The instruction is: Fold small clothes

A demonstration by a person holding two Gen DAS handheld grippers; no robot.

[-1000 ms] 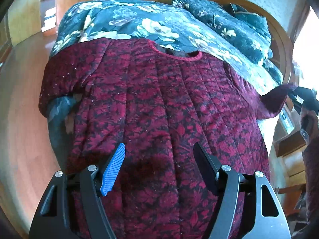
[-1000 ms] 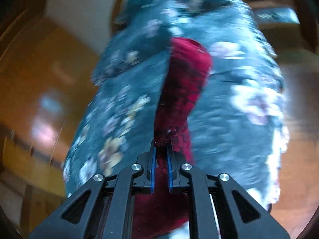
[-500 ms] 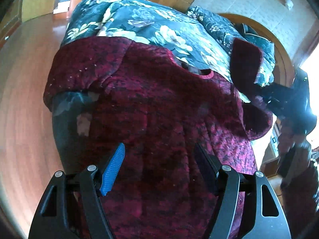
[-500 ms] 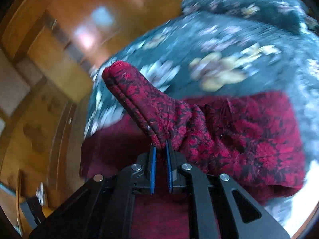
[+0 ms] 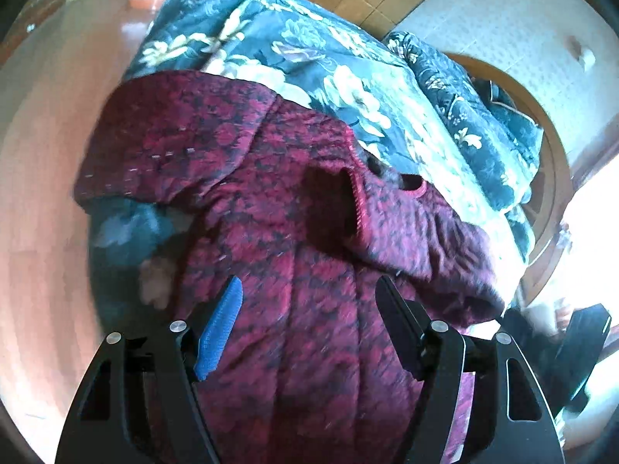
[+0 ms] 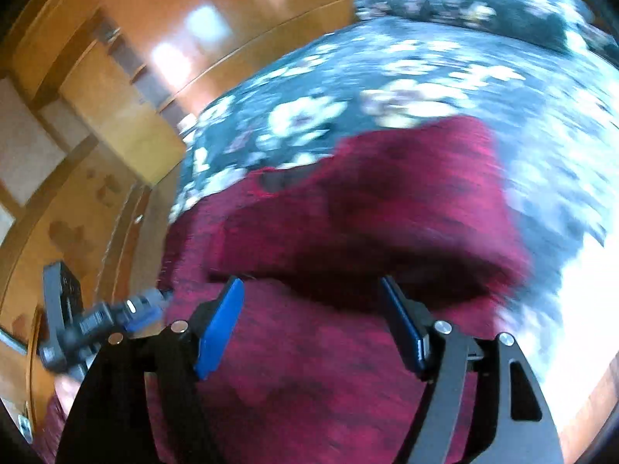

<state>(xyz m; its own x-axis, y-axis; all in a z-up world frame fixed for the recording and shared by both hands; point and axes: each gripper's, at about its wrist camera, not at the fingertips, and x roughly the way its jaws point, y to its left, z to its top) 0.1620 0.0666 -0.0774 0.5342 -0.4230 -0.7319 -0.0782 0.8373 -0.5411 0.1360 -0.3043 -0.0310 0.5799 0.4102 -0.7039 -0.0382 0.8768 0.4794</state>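
Garment: a dark red patterned top (image 5: 309, 340) is spread over the near part of a bed covered by a floral quilt (image 5: 294, 46), its neckline (image 5: 402, 183) toward the far side.
Right sleeve: the right sleeve (image 5: 421, 232) is seen laid inward across the chest, its cuff close to the neckline.
Left sleeve: the left sleeve (image 5: 170, 143) is spread outward at the left, not yet folded in.
Right gripper (image 6: 313, 321): the jaws are opening; nothing is pinched between the pads, and red cloth lies beneath them.
Left gripper (image 5: 309, 324): the jaws are held wide above the body of the top, and nothing is gripped.
Step in hand: judged to be the release of the folded right sleeve.
Doing it well: the pads should be cleared of the cloth before any lift, so the fold is not dragged open.
Next: the left sleeve would best be taken near the cuff and laid across likewise.
Limit: the right wrist view is blurred, so fine creases cannot be told.
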